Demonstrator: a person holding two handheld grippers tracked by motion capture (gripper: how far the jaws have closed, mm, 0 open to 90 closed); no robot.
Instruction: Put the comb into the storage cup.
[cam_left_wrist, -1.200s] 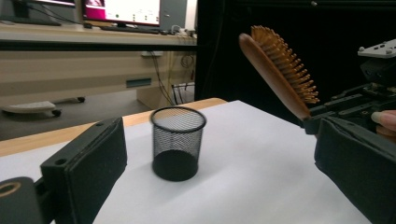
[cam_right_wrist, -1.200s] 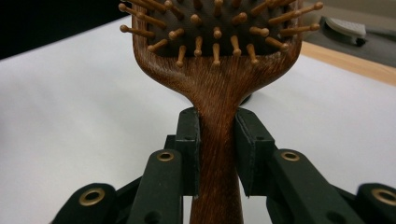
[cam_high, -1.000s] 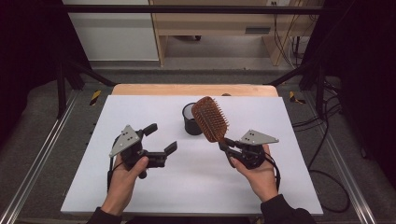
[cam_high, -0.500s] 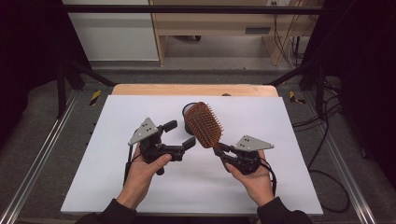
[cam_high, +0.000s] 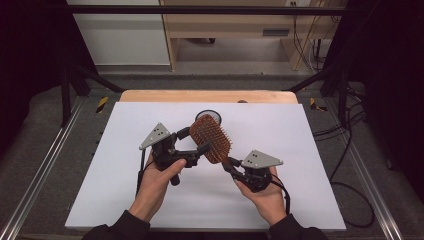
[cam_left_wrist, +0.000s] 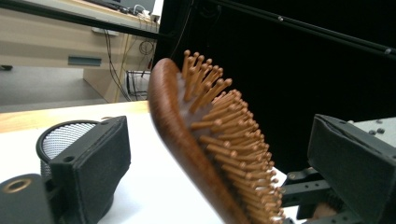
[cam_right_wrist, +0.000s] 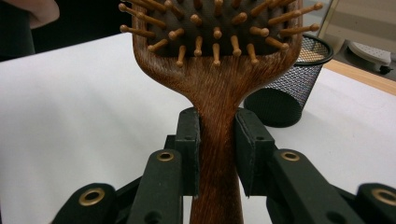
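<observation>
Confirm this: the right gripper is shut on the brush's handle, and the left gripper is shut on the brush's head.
Half right. The right gripper is shut on the brush handle. But the left gripper is open: in the left gripper view its jaws stand apart on either side of the head.

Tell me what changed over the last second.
The left gripper swung in from the left, and its open jaws now straddle the hairbrush head. The right gripper drifted slightly toward the person with the brush. Unchanged: it stays clamped on the handle, and the mesh cup has not moved.
</observation>
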